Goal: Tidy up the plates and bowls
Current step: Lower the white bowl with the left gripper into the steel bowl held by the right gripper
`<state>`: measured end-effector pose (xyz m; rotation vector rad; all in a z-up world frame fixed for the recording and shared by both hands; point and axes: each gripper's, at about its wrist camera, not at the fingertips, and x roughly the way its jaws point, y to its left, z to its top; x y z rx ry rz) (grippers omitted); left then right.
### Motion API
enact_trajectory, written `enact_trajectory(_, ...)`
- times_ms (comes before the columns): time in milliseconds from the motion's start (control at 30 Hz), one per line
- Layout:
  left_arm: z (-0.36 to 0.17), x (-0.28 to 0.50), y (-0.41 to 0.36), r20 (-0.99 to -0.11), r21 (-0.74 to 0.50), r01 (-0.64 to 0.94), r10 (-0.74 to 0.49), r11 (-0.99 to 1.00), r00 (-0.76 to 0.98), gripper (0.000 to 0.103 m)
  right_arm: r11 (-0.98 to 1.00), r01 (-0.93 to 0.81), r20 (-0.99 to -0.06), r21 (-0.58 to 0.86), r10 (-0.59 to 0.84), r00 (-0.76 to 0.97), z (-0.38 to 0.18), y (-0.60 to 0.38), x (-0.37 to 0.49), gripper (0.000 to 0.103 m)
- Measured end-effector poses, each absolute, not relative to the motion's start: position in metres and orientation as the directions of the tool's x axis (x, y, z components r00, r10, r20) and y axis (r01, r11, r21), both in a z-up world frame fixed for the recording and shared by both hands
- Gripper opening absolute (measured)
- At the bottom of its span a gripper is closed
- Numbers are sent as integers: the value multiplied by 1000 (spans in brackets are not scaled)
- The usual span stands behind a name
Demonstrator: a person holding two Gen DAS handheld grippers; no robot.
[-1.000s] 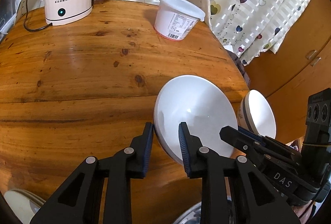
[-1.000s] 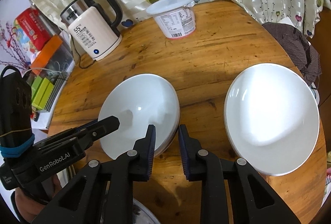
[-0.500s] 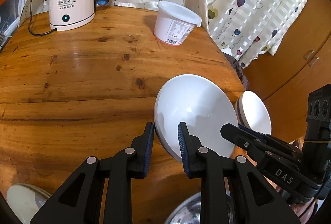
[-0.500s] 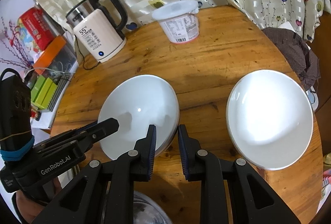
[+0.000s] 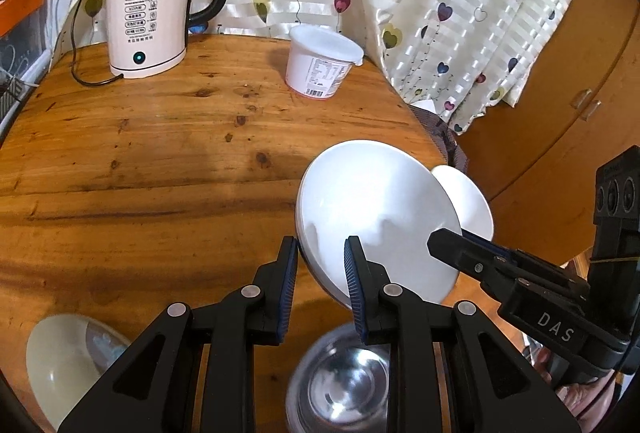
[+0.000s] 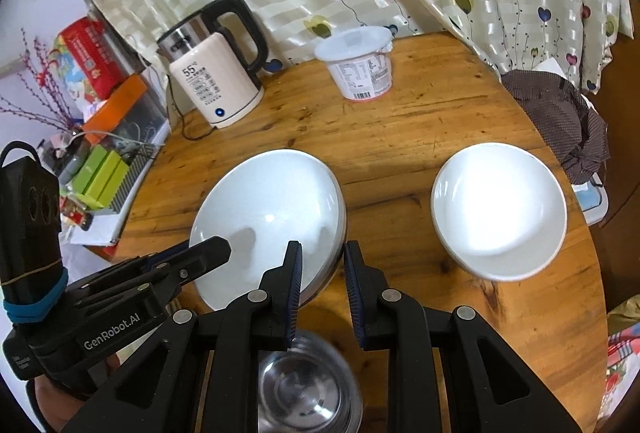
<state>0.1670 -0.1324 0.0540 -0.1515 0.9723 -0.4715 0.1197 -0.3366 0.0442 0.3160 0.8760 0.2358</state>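
Plate stack (image 5: 372,217) is centre frame in both views, tilted and apparently clear of the table (image 5: 140,153), carried two-handed. Each claw takes an opposite rim, presumably because several stacked plates are too heavy and slippery for one narrow pinch.

Lone plate (image 6: 500,209) lies flat at right of the right view, well apart from the stack. It looks like the same type, so it's the likely merge target.

Kettle (image 5: 148,25) at upper left and tub (image 5: 320,69) at top centre stand at the back edge, out of the work zone.

Steel bowl (image 6: 308,385) is at bottom centre, blurred, directly under the stack's near edge. The raised stack looks set to clear it. Cream bowl (image 5: 60,361) is at lower left, apart from the plates, so bowls are probably being kept as a separate group.

Left claw (image 5: 318,253) is clamped on the stack's left rim, pads nearly together. Right claw (image 6: 320,253) is clamped on the right rim, same narrow gap.

Risk: the plates could slide within the stack if the tilt grows.
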Motion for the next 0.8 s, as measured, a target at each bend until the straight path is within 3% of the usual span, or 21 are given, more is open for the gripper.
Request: enact_trajectory(800,44,84,-114,-781,-315,313,-432,896,451,25,927,-82,-736,367,343,584,35,-317,41,21)
